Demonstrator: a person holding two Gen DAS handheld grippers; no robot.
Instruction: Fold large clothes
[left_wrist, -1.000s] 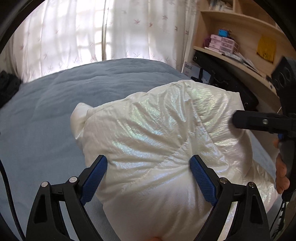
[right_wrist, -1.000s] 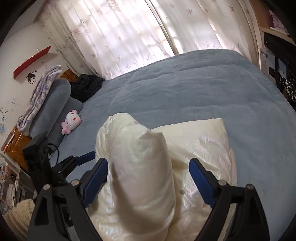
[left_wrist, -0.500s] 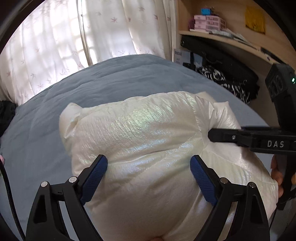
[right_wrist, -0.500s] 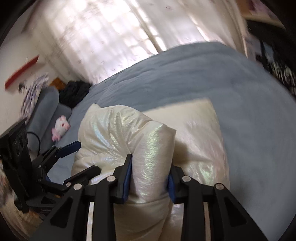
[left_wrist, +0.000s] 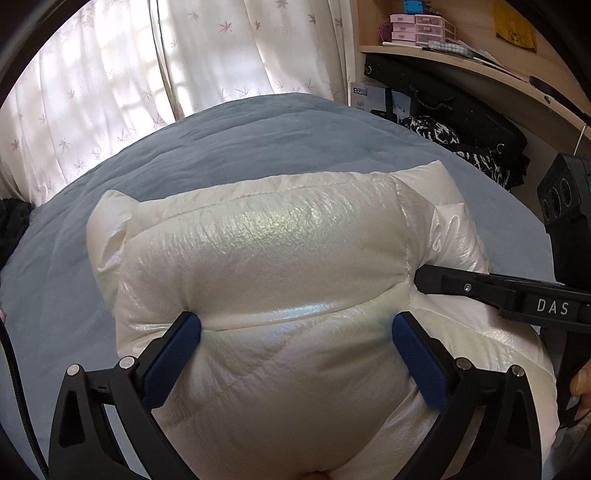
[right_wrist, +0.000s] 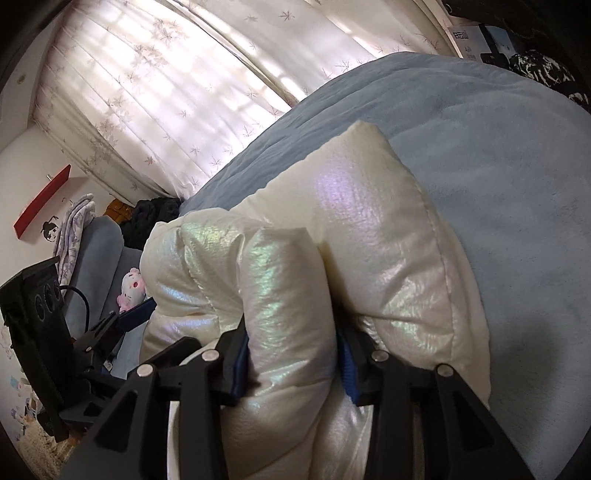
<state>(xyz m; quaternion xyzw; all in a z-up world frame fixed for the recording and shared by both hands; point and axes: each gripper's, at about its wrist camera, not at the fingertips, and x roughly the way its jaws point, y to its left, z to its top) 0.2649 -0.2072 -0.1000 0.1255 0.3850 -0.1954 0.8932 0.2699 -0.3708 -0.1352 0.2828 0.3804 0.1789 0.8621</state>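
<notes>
A puffy white, pearly down jacket (left_wrist: 280, 251) lies bundled on the blue-grey bed (left_wrist: 221, 147). My left gripper (left_wrist: 293, 332) pushes down on its near side. Its jaws are at their widest and opening, and the padding bulges up between the blue pads (left_wrist: 173, 354). In the right wrist view, my right gripper (right_wrist: 291, 362) pinches a thick folded roll of the jacket (right_wrist: 280, 288). The pads still press into the fabric, though the jaws are easing apart slightly. One black right finger (left_wrist: 480, 291) shows at the jacket's right side in the left wrist view.
Sheer curtains (left_wrist: 184, 66) hang behind the bed. Wooden shelves (left_wrist: 461, 55) and black bags (left_wrist: 461, 122) stand to the right. Grey pillows (right_wrist: 99, 243), a pink plush toy (right_wrist: 131, 288) and dark clothes (right_wrist: 151, 218) sit at the bed's left end. Bare bedding (right_wrist: 517, 166) lies beyond the jacket.
My right gripper has closed from wide open onto the jacket's rolled fold and sunk toward the bed. My left gripper has moved forward and down over the jacket, and its jaws have spread wider.
</notes>
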